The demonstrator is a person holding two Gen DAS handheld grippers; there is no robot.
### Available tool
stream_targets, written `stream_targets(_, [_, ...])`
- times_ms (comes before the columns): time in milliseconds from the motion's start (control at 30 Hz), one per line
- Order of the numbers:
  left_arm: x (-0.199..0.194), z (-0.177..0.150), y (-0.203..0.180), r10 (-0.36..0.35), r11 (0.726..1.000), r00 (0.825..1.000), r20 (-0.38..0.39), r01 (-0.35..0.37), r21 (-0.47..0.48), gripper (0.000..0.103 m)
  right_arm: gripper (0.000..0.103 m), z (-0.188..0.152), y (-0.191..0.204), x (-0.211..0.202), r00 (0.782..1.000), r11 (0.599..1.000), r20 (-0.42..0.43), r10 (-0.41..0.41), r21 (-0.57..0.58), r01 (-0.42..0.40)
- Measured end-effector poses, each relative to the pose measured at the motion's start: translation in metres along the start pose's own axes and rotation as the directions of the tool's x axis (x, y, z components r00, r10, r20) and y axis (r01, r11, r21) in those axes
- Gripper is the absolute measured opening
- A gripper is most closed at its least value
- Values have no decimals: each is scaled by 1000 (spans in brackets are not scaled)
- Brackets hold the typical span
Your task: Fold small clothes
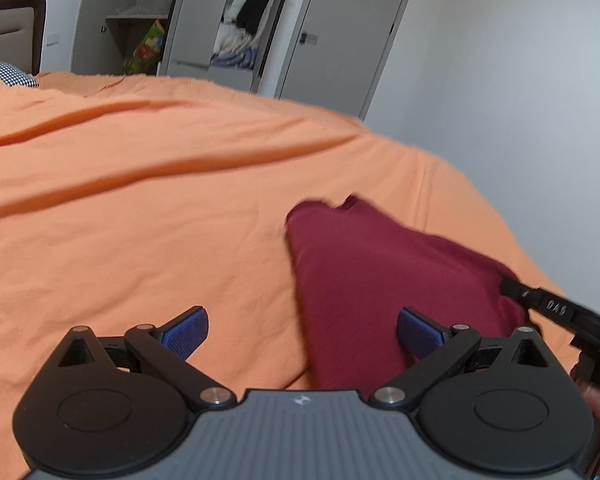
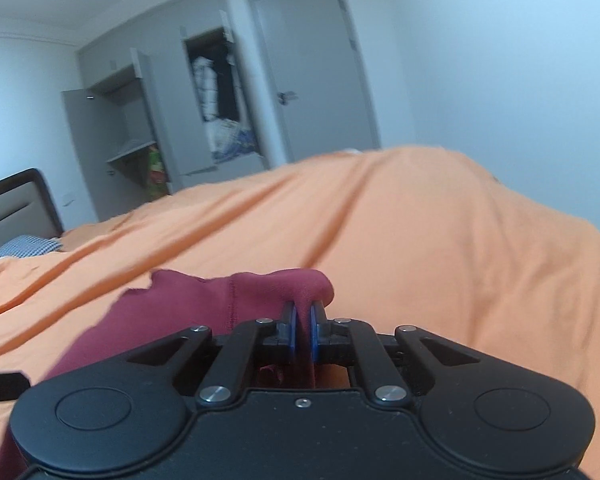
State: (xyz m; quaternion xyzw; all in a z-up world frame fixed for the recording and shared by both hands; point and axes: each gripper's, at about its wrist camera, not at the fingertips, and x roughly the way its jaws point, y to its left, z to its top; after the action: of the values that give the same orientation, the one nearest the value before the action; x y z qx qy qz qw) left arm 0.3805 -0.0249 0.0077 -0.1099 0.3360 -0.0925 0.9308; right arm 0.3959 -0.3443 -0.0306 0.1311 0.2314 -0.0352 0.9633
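Right now the maroon garment (image 1: pixel 364 280) is lying on the orange bedsheet (image 1: pixel 140 200), stretched in a long strip that is running from its loose far end, up the bed, back toward the near edge where both tools are working. The right hand-held gripper (image 2: pixel 302 332) is pinching a bunched fold of that cloth between its blue pads (image 2: pixel 291 332), jaws nearly closed on it, so the fabric is rising in a small hump just ahead of the fingertips. The left hand-held gripper (image 1: pixel 302 330) is standing wide, holding nothing, with the garment's near edge passing under its right-hand pad while its left-hand pad is hanging over bare sheet. So the cloth is sitting to the right of the left tool's centre line, and its long axis is pointing away and slightly left. Judging from this, the left tool is needing to shift rightward before it can close on an edge. The fabric is looking soft, thin and plain, with one seam showing in the right wrist view.
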Motion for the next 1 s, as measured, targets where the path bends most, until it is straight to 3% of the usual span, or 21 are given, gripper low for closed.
stream_targets(167, [10,-12,6,17,1000,999,-39,-17,-19,102,6,-19,-10,18,997,1000,-71,-28,12,29])
stream_targets(267, [13,-13,12,15,999,998,-60,-17,-40,103,17,-24,-8,18,996,999,-82,-32,8,33])
stream_targets(367, [13,-13,15,17,999,998,-66,-20,-47,103,39,-24,-6,8,997,1000,-67,-27,6,27])
stream_targets(433, [13,-13,15,17,999,998,-66,-21,-48,103,71,-25,-6,-4,999,1000,-51,-16,0,16])
stream_targets(533, [14,-13,11,20,998,998,-65,-24,-51,103,92,-31,-8,-24,999,1000,-33,2,-17,-3])
stream_targets(600, [13,-13,10,19,998,998,-65,-22,-53,103,100,-38,-5,-40,999,999,-28,17,-31,-18])
stream_targets(767, [13,-15,13,16,998,998,-69,-20,-64,103,102,-57,3,-78,1000,998,-28,7,-56,-8])
stream_targets(867, [13,-16,14,18,997,997,-69,-22,-69,103,100,-67,8,-100,1000,1000,-16,23,-5,-23])
stream_targets(967, [12,-16,14,20,997,997,-69,-25,-72,103,85,-75,16,-114,998,997,-24,61,45,-60])
stream_targets(1000, [12,-16,14,20,997,997,-69,-25,-73,103,76,-77,19,-115,997,996,-37,73,54,-71])
